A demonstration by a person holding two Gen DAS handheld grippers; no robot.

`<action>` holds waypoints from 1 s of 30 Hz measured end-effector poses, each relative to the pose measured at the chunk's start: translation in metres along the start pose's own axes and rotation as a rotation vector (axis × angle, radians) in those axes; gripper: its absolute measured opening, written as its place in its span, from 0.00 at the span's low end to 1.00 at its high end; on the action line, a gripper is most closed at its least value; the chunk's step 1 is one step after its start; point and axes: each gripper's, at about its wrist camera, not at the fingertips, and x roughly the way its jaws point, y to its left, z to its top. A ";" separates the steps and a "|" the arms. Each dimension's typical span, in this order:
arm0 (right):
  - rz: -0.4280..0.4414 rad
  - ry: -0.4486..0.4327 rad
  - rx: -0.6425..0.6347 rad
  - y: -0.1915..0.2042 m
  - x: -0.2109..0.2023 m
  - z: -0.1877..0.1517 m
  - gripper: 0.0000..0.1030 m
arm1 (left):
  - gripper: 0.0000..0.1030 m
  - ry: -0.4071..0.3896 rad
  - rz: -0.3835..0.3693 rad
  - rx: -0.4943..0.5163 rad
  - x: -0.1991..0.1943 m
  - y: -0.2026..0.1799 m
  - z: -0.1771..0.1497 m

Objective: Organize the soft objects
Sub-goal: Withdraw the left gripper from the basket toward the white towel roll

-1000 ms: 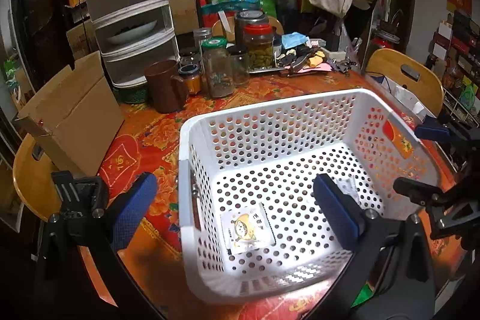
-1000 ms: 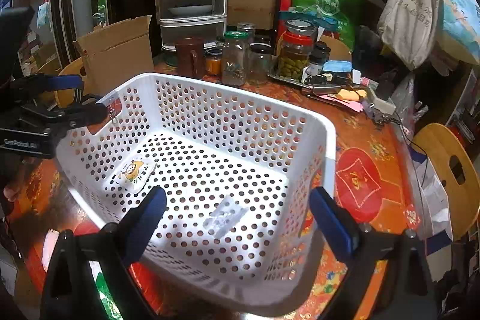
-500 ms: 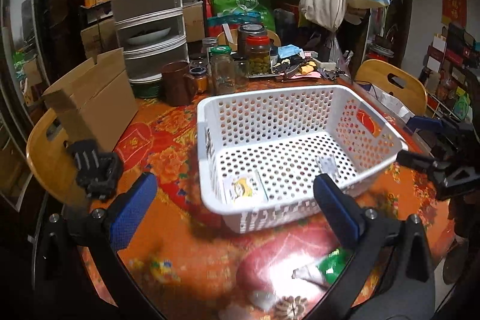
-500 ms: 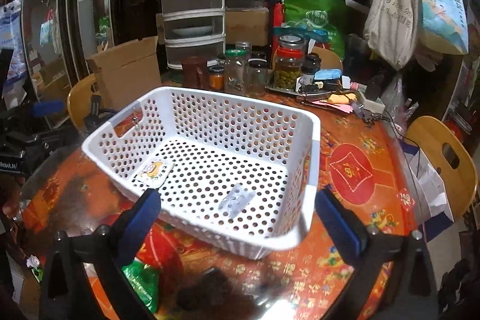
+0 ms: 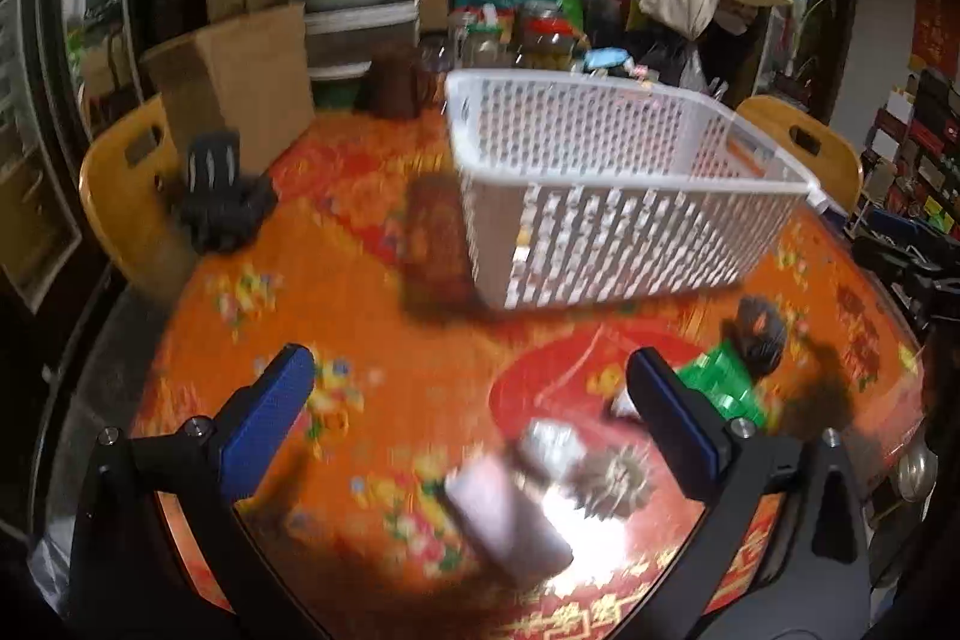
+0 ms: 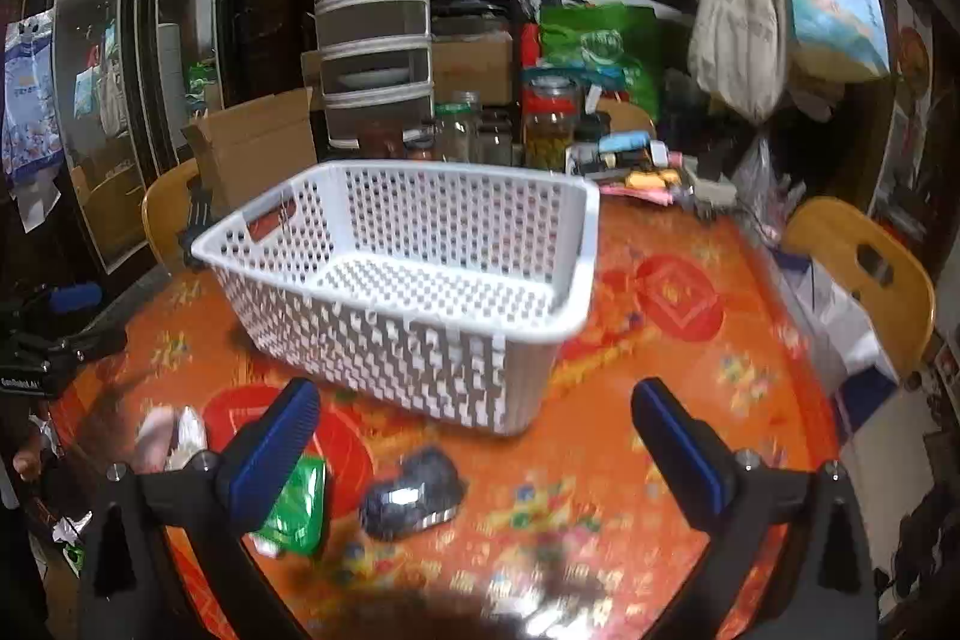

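Note:
A white perforated basket (image 5: 600, 196) stands on the red-orange tablecloth; it also shows in the right wrist view (image 6: 420, 280). Near the table's front edge lie a green packet (image 5: 720, 388) (image 6: 294, 508), a dark shiny pouch (image 6: 414, 496) (image 5: 759, 334), a pale pink-grey packet (image 5: 510, 514) (image 6: 168, 436) and a spiky brownish thing (image 5: 612, 484). My left gripper (image 5: 474, 424) is open and empty, above the front packets. My right gripper (image 6: 480, 442) is open and empty, above the dark pouch and green packet. The views are blurred.
Jars (image 6: 546, 124), a brown mug (image 5: 396, 82), a tiered rack (image 6: 375, 34) and a cardboard box (image 5: 234, 70) crowd the table's back. Yellow chairs stand at left (image 5: 126, 184) and right (image 6: 864, 268). A black object (image 5: 222, 202) lies at the left edge.
Both grippers have pulled back and down from over the basket toward the table's front edge. The loose packets in front of the basket have come into view.

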 end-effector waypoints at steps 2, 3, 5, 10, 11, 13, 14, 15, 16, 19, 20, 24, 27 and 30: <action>0.019 0.016 0.013 -0.001 0.002 -0.013 1.00 | 1.00 0.015 0.002 -0.013 0.005 0.004 -0.015; 0.019 0.021 0.017 -0.001 0.004 -0.020 1.00 | 1.00 0.022 0.006 -0.021 0.007 0.006 -0.021; 0.016 0.030 0.023 -0.003 0.007 -0.030 1.00 | 1.00 0.033 0.004 -0.029 0.013 0.007 -0.030; 0.026 0.066 0.074 -0.011 0.022 -0.049 0.97 | 1.00 0.076 -0.018 -0.044 0.025 0.009 -0.052; 0.034 0.072 0.078 -0.012 0.024 -0.053 0.97 | 1.00 0.083 -0.021 -0.044 0.027 0.009 -0.057; 0.035 0.082 0.082 -0.012 0.028 -0.057 0.95 | 1.00 0.099 -0.025 -0.045 0.031 0.007 -0.065; 0.035 0.085 0.083 -0.011 0.029 -0.059 0.95 | 1.00 0.104 -0.028 -0.047 0.032 0.006 -0.069; 0.036 0.087 0.084 -0.011 0.029 -0.062 0.94 | 1.00 0.111 -0.036 -0.054 0.033 0.006 -0.073; 0.038 0.087 0.087 -0.011 0.030 -0.063 0.94 | 1.00 0.119 -0.044 -0.063 0.036 0.006 -0.077; 0.044 0.090 0.093 -0.009 0.030 -0.068 0.94 | 1.00 0.130 -0.044 -0.063 0.042 0.004 -0.086; 0.044 0.093 0.094 -0.009 0.031 -0.068 0.94 | 1.00 0.128 -0.030 -0.057 0.044 0.002 -0.088; 0.050 0.116 0.092 -0.004 0.039 -0.074 0.93 | 0.87 0.114 0.003 -0.028 0.044 -0.004 -0.088; 0.066 0.129 0.085 0.002 0.043 -0.078 0.93 | 0.82 0.112 -0.001 -0.025 0.043 -0.002 -0.087; 0.076 0.138 0.078 0.007 0.047 -0.080 0.92 | 0.79 0.105 0.010 -0.024 0.044 0.002 -0.086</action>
